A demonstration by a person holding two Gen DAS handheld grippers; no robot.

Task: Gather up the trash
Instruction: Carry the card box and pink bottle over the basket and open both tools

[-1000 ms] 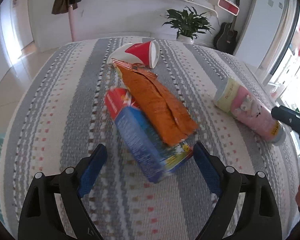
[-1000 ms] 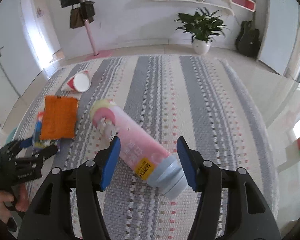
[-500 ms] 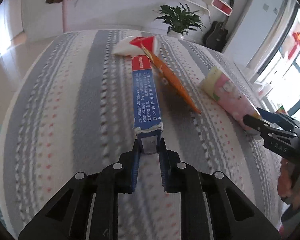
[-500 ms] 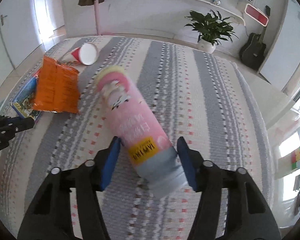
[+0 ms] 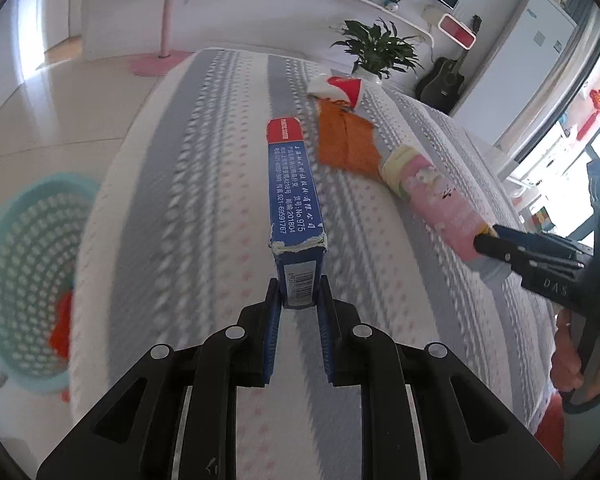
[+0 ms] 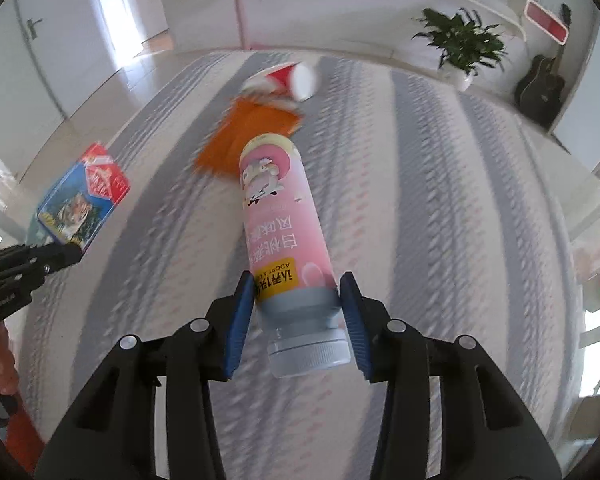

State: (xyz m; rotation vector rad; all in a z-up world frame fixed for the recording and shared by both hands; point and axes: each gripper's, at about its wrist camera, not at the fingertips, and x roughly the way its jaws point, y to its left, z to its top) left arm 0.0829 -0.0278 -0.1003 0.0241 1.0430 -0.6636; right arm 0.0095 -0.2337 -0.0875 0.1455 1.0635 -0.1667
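Note:
My left gripper (image 5: 298, 292) is shut on the end of a blue and red carton (image 5: 294, 188), held edge-up above the striped rug (image 5: 196, 200). In the right wrist view the carton (image 6: 84, 196) hangs at the far left in that gripper (image 6: 72, 250). My right gripper (image 6: 296, 296) has its jaws closing, its blue pads pressing both sides of a pink bottle (image 6: 280, 220) near its grey cap. The bottle (image 5: 432, 196) is tilted off the rug. An orange wrapper (image 5: 346, 140) and a red-and-white paper cup (image 5: 340, 88) lie on the rug beyond.
A teal mesh basket (image 5: 24, 248) stands on the floor left of the rug, with something red inside. Beyond the rug are a potted plant (image 5: 380, 48), a guitar (image 5: 440, 80) and a pink coat stand (image 5: 164, 20). A person's hand (image 5: 568, 360) holds the right gripper.
The left gripper closed on the carton, raised it and swung left, so the basket came into view. The right gripper narrowed onto the pink bottle and lifted it off the rug.

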